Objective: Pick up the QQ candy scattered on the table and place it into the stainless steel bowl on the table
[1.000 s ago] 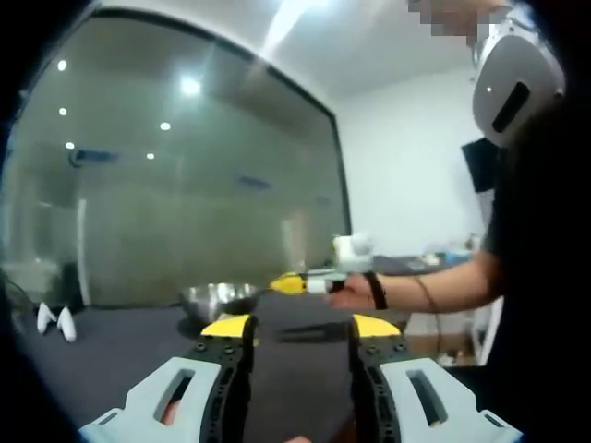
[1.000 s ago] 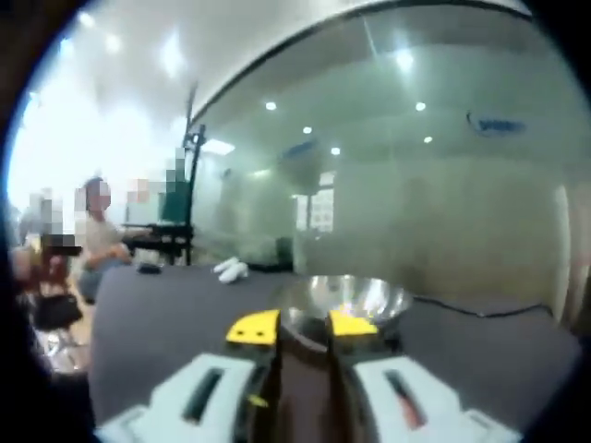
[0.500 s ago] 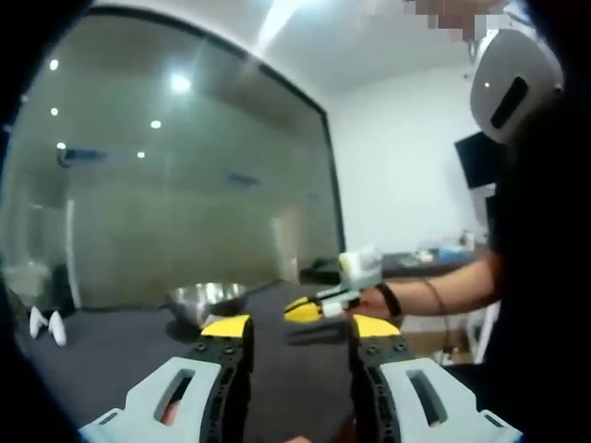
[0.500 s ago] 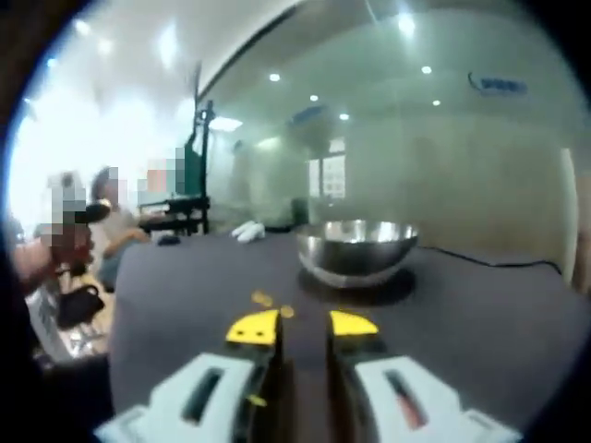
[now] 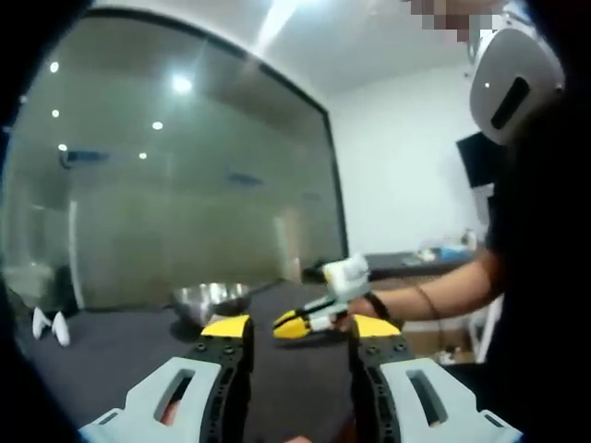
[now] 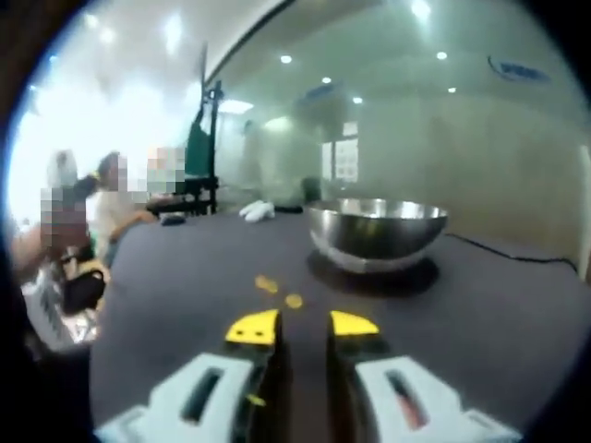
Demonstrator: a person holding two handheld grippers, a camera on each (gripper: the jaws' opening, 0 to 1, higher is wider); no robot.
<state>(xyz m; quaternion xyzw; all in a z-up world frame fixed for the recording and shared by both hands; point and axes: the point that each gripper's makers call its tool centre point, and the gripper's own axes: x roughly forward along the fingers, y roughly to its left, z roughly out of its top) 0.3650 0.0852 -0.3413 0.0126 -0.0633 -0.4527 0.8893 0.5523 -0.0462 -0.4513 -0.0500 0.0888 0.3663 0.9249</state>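
Ahead of both pairs of jaws, a dark tabletop (image 6: pixel 517 323) carries the stainless steel bowl (image 6: pixel 377 232). Two small QQ candy pieces (image 6: pixel 279 292) lie just beyond the right gripper (image 6: pixel 303 325), its jaws parted and empty. Likewise released, the left gripper (image 5: pixel 300 326) holds nothing.

Bare dark table (image 6: pixel 517 341) lies open ahead of my jaws to 2 candies (image 6: pixel 279 292); the steel bowl (image 6: pixel 377 231) stands beyond, blocking the way.

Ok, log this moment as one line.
right gripper: open, empty, low over table | candies: on table ahead | stainless steel bowl: beyond | left gripper: open, idle
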